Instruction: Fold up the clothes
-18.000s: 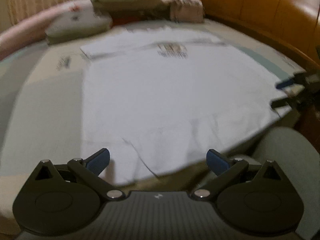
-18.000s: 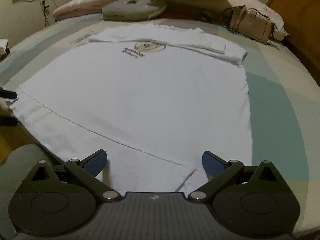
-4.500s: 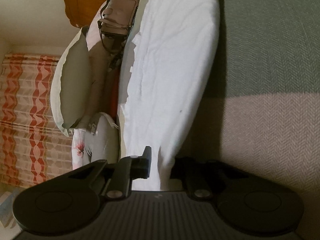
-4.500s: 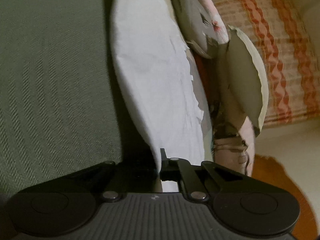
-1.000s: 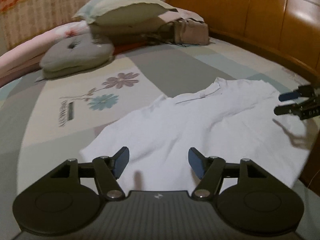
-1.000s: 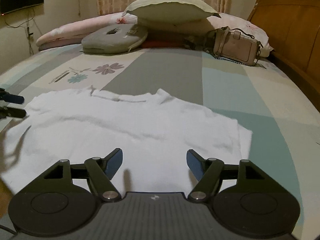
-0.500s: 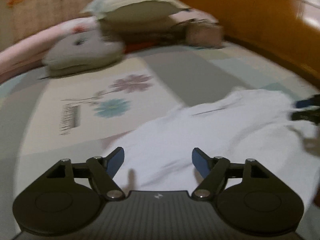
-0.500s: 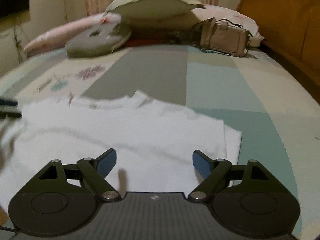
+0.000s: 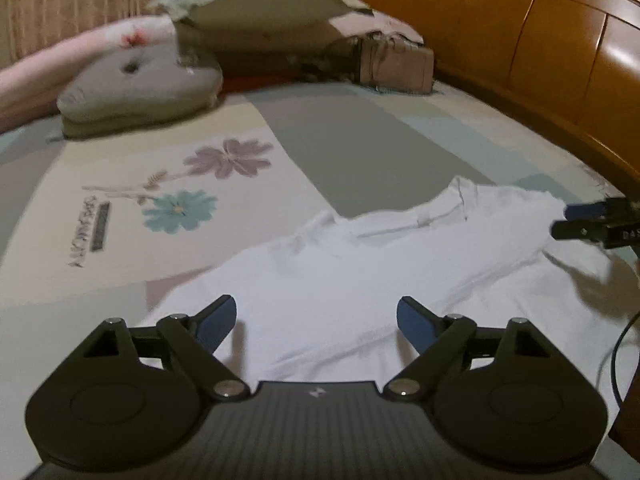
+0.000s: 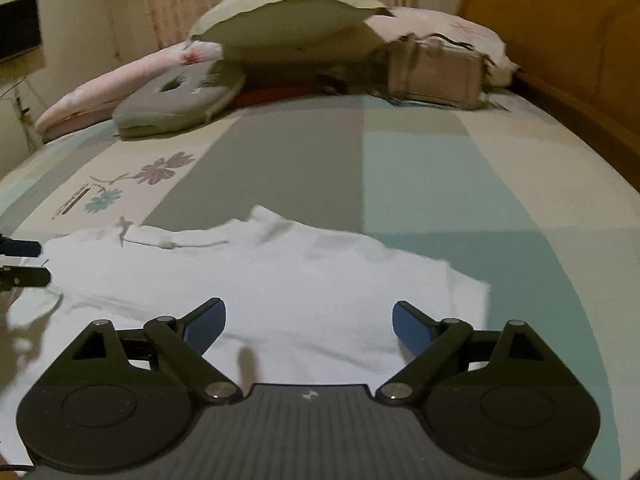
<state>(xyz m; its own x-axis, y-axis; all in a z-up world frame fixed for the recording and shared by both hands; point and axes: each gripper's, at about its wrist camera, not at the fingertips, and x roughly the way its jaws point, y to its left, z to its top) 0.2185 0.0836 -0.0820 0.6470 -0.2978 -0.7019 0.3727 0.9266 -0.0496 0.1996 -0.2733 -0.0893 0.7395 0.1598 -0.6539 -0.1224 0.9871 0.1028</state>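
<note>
The left gripper (image 9: 316,322) hovers, jaws apart and empty, over the shirt (image 9: 360,280), which lies doubled on the bed (image 9: 352,148); the right gripper (image 10: 308,322) likewise. A one-layer pinch, I judge, would drag the fold askew.

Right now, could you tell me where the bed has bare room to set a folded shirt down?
The grey and teal bedspread between the white shirt and the handbag is free. The head end is crowded with pillows and a grey cushion.
</note>
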